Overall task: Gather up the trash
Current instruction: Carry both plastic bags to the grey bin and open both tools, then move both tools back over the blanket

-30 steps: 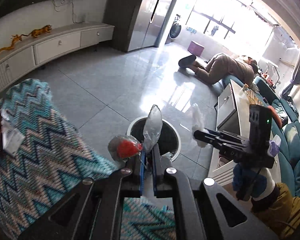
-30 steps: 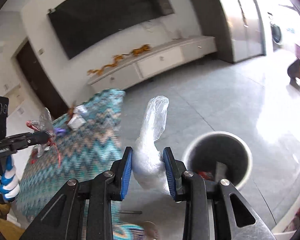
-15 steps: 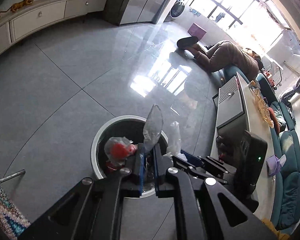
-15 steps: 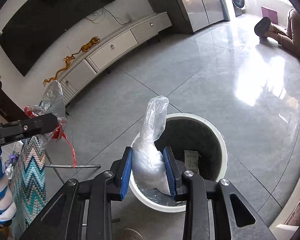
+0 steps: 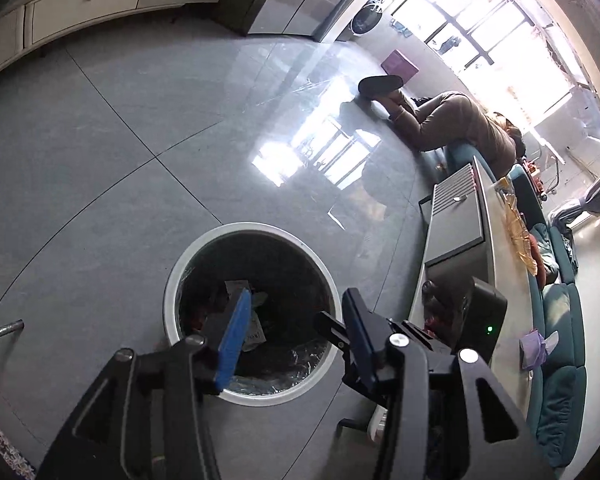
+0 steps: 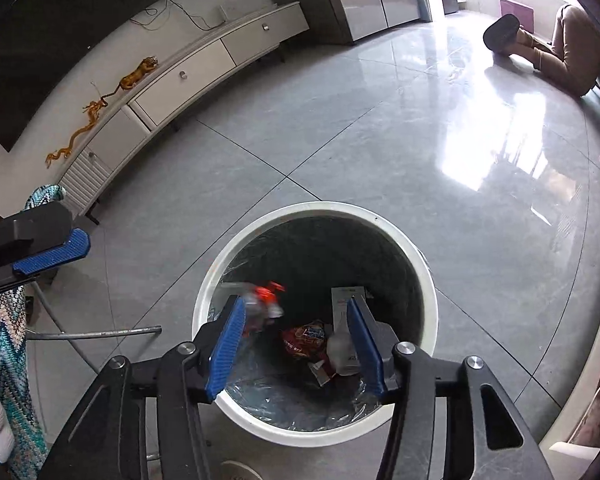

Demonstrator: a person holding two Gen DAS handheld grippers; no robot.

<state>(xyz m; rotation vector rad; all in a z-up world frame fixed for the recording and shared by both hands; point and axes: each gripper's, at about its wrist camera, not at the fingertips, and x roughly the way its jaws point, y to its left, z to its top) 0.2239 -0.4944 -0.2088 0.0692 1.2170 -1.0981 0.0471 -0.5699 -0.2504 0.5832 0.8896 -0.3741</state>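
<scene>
While both grippers hang over the round white-rimmed trash bin [image 6: 428, 280], the left gripper [image 5: 296, 336] and right gripper [image 6: 296, 344], jaws just spread, hold nothing; a blurred red-and-clear plastic wrapper [image 6: 266, 300] drops inside, directly below.

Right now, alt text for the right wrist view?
The right hand-held gripper hangs open and empty over a round white bin on grey floor tiles, its jaws having just opened; a blurred clear-and-red wrapper is dropping among the wrappers inside. The left hand-held gripper's blue pad juts in at left, with a white TV cabinet behind.
</scene>
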